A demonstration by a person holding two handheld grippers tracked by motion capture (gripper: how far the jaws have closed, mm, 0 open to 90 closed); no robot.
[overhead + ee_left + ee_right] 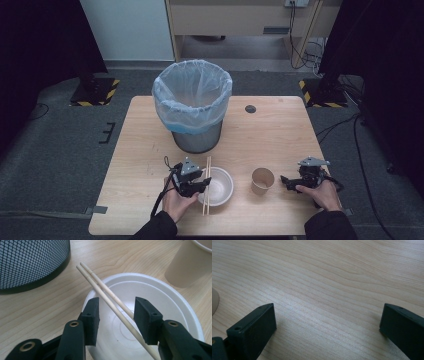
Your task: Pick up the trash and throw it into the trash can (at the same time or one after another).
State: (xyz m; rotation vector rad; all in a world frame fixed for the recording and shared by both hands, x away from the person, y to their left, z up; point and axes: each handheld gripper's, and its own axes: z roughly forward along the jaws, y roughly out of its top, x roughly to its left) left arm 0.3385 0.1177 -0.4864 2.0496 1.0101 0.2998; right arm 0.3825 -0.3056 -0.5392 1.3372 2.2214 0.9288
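The left gripper (116,317) hangs over the white bowl (175,305) with its jaws partly apart, and the pair of chopsticks (105,290) runs slantwise through the gap between them, lying across the bowl's rim close beside the right-hand jaw, though whether that jaw touches them cannot be told. The right gripper (327,327) has its jaws spread wide over bare table (324,277) with nothing between them. From above, the bowl lies near the table's front edge between the left gripper and the paper cup (262,180), with the lined bin (192,102) behind them.
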